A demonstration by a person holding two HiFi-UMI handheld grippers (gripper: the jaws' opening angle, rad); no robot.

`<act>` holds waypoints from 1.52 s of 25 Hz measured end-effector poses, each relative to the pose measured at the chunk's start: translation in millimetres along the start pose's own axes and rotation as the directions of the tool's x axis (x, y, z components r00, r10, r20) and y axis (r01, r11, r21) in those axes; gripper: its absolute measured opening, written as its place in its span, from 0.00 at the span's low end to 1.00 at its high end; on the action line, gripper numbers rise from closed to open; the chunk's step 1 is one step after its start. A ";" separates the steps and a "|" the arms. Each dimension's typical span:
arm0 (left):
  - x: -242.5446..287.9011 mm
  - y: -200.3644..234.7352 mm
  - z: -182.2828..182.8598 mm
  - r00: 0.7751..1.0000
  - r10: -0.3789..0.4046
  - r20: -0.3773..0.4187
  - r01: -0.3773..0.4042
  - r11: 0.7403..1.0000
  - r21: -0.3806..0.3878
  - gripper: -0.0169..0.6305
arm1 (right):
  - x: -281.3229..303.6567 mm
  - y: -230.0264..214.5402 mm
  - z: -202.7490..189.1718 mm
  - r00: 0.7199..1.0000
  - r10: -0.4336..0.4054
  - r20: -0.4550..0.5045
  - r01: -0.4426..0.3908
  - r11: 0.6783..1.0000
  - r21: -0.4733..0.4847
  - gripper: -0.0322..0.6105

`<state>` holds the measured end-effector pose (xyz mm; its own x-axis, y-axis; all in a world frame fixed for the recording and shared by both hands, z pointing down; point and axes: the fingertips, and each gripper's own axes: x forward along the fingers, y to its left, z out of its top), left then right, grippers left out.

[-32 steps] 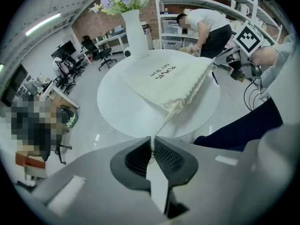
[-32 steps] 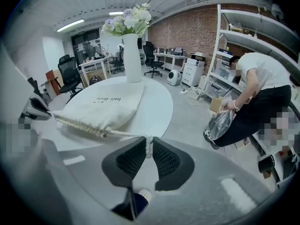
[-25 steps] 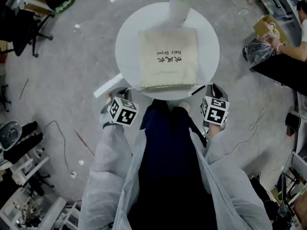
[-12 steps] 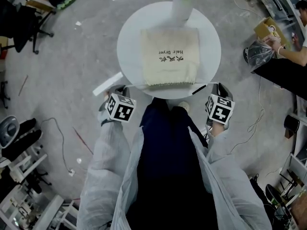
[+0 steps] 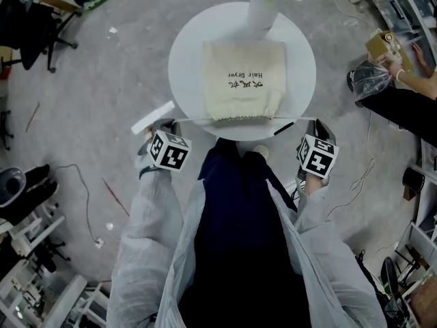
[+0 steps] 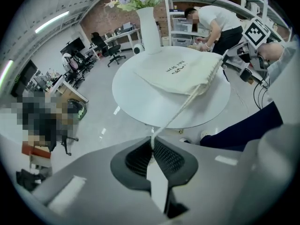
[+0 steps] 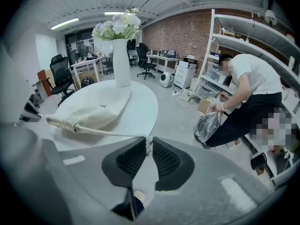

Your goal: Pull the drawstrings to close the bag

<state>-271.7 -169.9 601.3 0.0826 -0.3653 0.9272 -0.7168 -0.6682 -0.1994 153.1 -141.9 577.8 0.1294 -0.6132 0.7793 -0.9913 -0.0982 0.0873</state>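
Observation:
A cream drawstring bag point(image 5: 242, 80) with dark print lies flat on the round white table point(image 5: 186, 60), its gathered mouth toward me. My left gripper point(image 5: 166, 124) hangs off the table's near-left edge, shut on the left drawstring point(image 6: 180, 109), which runs taut to the bag point(image 6: 180, 74). My right gripper point(image 5: 318, 124) is off the near-right edge, shut on the right drawstring point(image 7: 103, 133), stretched straight to the puckered mouth of the bag point(image 7: 91, 109). The cords sit pinched at the jaw tips of the left gripper point(image 6: 152, 142) and the right gripper point(image 7: 148, 144).
A white vase of flowers point(image 5: 263, 12) stands at the table's far edge, just behind the bag. A person point(image 5: 410, 67) bends over a plastic bag on the floor at right. Office chairs, cables and shelving ring the grey floor.
Both grippers have drawn a little outward, away from each other. The bag's near edge has bunched narrower and the cords show longer on each side.

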 end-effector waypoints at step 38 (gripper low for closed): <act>15.3 25.4 -28.5 0.998 -0.027 -0.053 0.020 0.991 -0.132 0.08 | 17.6 -47.7 -3.2 0.995 -0.093 -0.039 0.095 0.994 0.051 0.12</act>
<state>-308.3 -174.0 619.5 0.0653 -0.3122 0.9478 -0.8001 -0.5840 -0.1372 202.5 -145.5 589.4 0.2203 -0.5700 0.7916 -0.9721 -0.1957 0.1295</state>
